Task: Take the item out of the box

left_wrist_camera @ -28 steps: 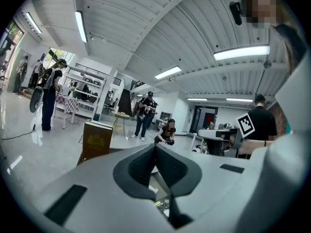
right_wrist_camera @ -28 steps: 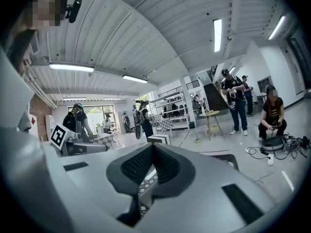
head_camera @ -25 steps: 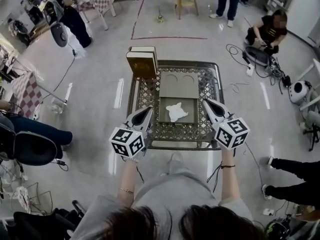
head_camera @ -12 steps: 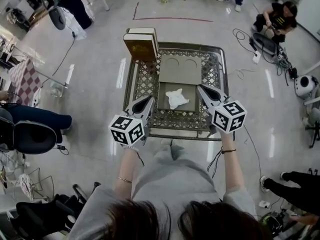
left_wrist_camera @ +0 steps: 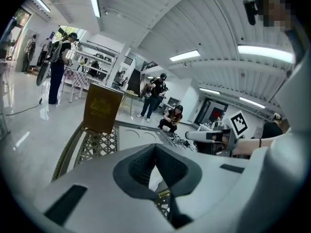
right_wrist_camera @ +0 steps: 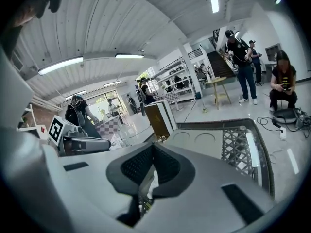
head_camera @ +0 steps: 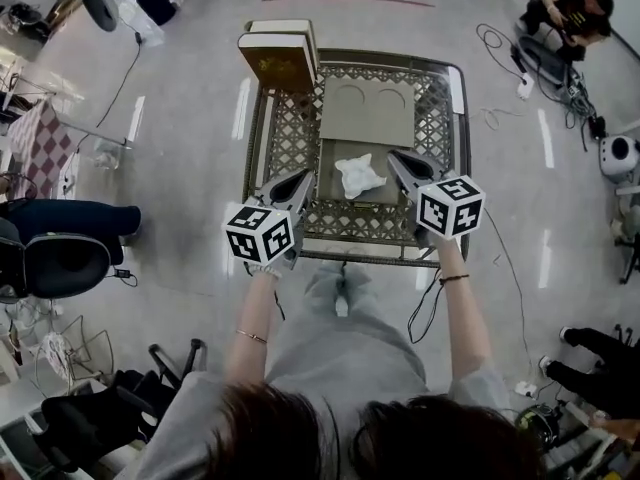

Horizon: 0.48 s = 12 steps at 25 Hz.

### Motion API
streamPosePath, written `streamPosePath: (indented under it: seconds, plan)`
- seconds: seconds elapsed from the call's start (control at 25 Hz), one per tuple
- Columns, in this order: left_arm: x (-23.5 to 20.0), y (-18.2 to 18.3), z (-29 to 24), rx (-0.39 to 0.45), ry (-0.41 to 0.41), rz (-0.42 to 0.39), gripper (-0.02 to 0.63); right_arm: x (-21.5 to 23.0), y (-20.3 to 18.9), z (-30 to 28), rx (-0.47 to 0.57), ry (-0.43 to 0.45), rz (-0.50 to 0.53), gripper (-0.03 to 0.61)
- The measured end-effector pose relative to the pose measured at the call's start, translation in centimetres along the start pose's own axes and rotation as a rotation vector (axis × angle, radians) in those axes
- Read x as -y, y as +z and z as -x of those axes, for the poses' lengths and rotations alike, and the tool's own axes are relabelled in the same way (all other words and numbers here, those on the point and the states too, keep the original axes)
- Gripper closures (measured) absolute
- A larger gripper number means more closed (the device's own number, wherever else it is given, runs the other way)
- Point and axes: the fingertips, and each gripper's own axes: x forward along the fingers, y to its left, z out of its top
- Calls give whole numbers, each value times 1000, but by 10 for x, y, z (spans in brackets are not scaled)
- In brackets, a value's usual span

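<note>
- The right gripper (head_camera: pixel 398 164), clenched and empty, has edged up to the box (head_camera: pixel 338 194); the left gripper (head_camera: pixel 298 180) is clenched too.
- The white item (head_camera: pixel 360 174) lies untouched inside, so the jaws must open first.

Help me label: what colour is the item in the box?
The item is white; head view best.

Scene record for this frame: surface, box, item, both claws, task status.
surface: metal lattice table
box: flat grey cardboard box, open, lid folded back
item: crumpled white item, lying inside the box
left claw: shut, empty, just left of the box
right claw: shut, empty, at the box's right edge
other: brown upright case, far left table corner
status: item not yet taken out
</note>
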Motion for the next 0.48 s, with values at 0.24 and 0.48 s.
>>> streamPosePath:
  seconds: [0.24, 0.48]
  plan:
    - [-17, -23, -18, -60, 2, 69, 597, 15, -26, -25, -100, 8, -32, 557]
    - [-27, -51, -30, -110, 6, 130, 597, 29, -61, -50, -198, 9, -80, 555]
